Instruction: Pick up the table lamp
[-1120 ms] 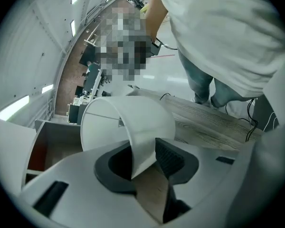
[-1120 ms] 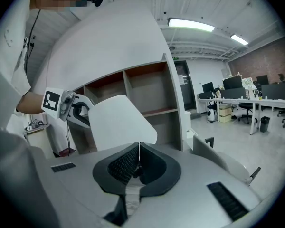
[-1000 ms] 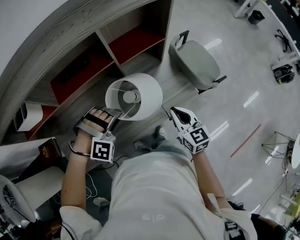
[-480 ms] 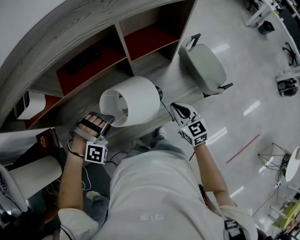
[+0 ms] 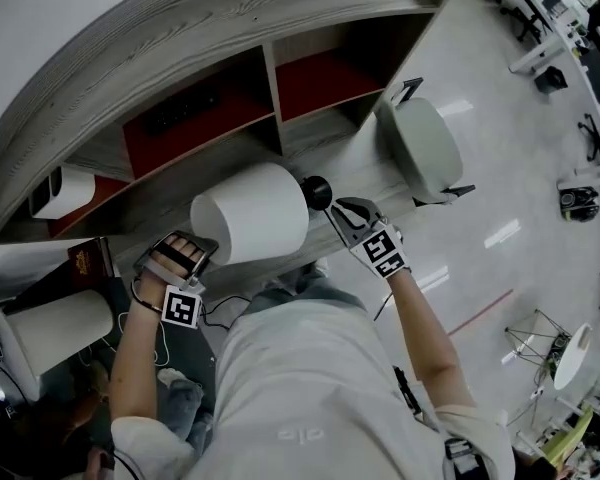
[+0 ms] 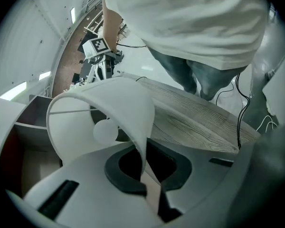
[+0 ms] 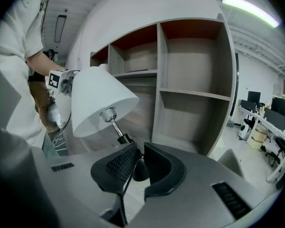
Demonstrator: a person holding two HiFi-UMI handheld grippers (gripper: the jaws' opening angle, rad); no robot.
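Both grippers are on the lamp (image 5: 252, 216), and it hangs tipped over on its side between them, above the wood-grain worktop (image 6: 199, 123) in front of the shelf unit (image 5: 205, 118).

My left gripper (image 5: 202, 248) is clamped on the rim of the white shade (image 6: 111, 109). In the left gripper view the thin shade wall runs straight down between the 2 jaws, which are pinched nearly together on it. I'm looking into the open end of the shade there, with the round bulb (image 6: 106, 130) showing inside.

My right gripper (image 5: 340, 210) has the other end. In the right gripper view its jaws stand narrow, closed on the black base (image 7: 137, 169), which sits right between them. The metal stem (image 7: 115, 123) climbs from there up and to the left into the shade, so the shade points towards my left side and the base towards my right.

From the head view the base (image 5: 316, 190) is the dark knob just beside my right gripper. A grey chair (image 5: 420, 148) stands on the floor to the right, well apart from the lamp.
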